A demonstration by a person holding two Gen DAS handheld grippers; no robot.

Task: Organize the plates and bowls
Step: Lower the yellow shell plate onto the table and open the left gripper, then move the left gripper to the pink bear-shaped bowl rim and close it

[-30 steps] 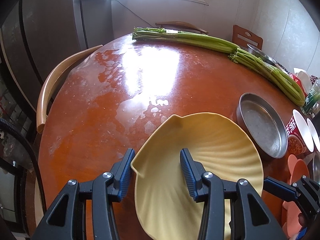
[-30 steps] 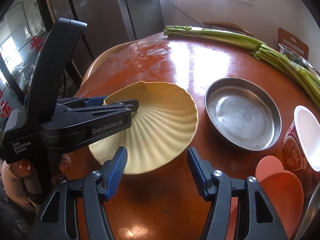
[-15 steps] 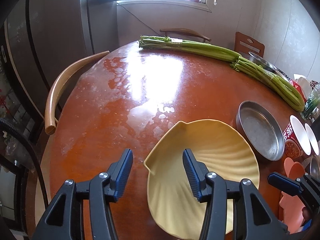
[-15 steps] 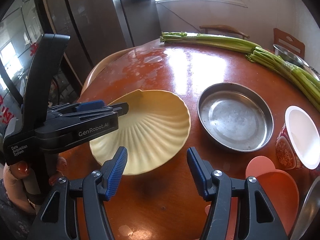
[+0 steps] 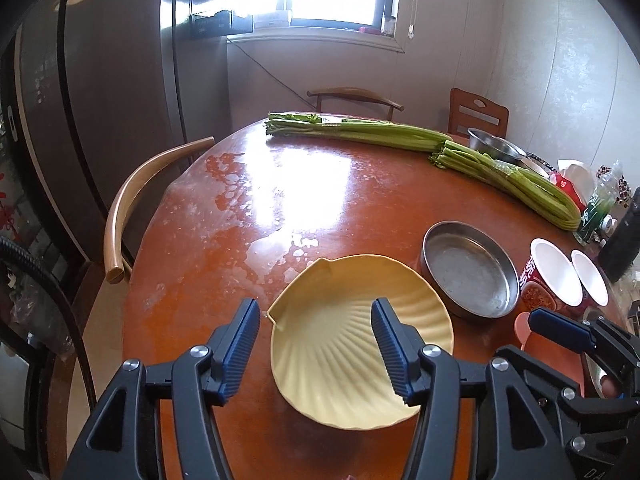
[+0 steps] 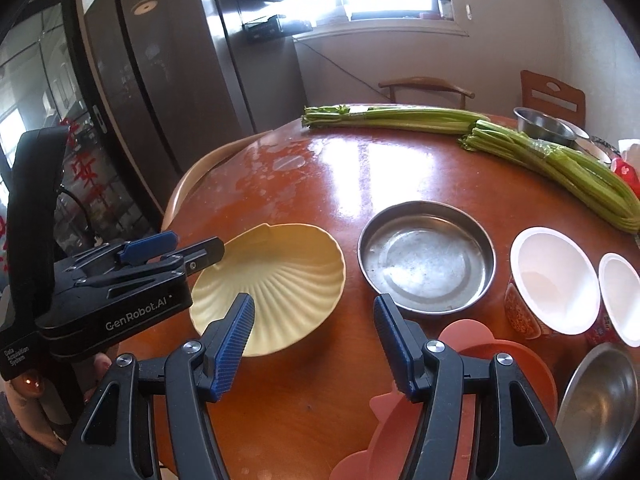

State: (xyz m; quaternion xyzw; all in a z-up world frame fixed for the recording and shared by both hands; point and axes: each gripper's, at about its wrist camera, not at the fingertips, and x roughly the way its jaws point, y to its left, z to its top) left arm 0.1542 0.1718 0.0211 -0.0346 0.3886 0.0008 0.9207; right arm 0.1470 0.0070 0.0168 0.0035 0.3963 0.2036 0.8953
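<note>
The left gripper (image 5: 316,344) has let go of the yellow shell plate (image 5: 352,344) and drawn back; its fingers (image 5: 240,344) now stand wide, clear of the rim. The plate lies flat on the desk (image 5: 340,200), lower centre of the frame, smaller than a second ago.

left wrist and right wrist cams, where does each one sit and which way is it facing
Left wrist: rides the left gripper, above the table's near edge, looking across the yellow shell plate toward the window; its own open fingers show, with the right gripper at lower right.
Right wrist: rides the right gripper, facing likewise; its fingers and the left gripper show.
Shared: shell plate, metal pan, celery.
</note>
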